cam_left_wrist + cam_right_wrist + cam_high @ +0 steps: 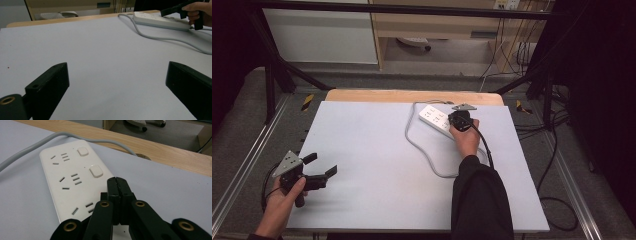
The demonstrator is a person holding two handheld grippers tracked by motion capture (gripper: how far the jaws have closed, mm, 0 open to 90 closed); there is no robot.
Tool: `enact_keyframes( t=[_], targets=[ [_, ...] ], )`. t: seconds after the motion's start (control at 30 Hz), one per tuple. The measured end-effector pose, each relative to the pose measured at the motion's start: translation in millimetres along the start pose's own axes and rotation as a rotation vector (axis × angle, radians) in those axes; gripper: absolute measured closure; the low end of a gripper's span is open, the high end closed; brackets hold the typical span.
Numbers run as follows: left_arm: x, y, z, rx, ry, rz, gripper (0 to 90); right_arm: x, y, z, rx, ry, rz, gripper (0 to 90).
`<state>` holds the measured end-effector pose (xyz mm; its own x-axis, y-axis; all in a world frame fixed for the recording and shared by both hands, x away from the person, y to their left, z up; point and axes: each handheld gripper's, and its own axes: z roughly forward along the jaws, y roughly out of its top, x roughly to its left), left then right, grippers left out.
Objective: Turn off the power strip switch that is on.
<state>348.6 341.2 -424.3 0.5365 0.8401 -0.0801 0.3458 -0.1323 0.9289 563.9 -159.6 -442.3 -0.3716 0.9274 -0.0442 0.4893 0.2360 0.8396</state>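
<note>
Nearest me, my left gripper (pixel 320 165) sits low at the near left of the white table (pixel 377 165), its jaws spread wide with only bare tabletop between them. Farther out on the right side, my right gripper (pixel 117 185) has its jaws pressed together with nothing between them, hovering over the near end of the white power strip (pixel 72 180). The strip lies flat near the far edge, and its grey cord (pixel 424 155) loops back toward me.
</note>
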Motion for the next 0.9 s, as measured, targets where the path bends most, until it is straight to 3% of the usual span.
enact_keyframes(
  t=[0.2, 0.33, 0.37, 0.47, 0.9],
  targets=[
    [-0.5, 0.1, 0.1, 0.003, 0.002, 0.004, 5.0, -0.6, 0.9, 0.1, 0.007, 0.005, 0.013, 90.0],
    [0.0, 0.0, 0.1, 0.007, 0.008, 0.009, 4.9, -2.1, 1.3, -0.5, 0.002, 0.017, 0.051, 90.0],
    [0.0, -0.1, 0.2, 0.007, 0.008, 0.008, 5.0, -1.9, 2.6, -1.6, -0.020, 0.038, 0.063, 90.0],
    [0.1, -0.2, 0.6, 0.005, 0.003, 0.003, 5.0, 0.8, 4.2, -3.4, -0.034, 0.038, 0.039, 90.0],
    [0.5, -0.4, -0.2, 0.005, 0.008, -0.006, 5.0, -1.4, 10.5, -19.5, -0.053, 0.037, 0.033, 90.0]
  ],
)
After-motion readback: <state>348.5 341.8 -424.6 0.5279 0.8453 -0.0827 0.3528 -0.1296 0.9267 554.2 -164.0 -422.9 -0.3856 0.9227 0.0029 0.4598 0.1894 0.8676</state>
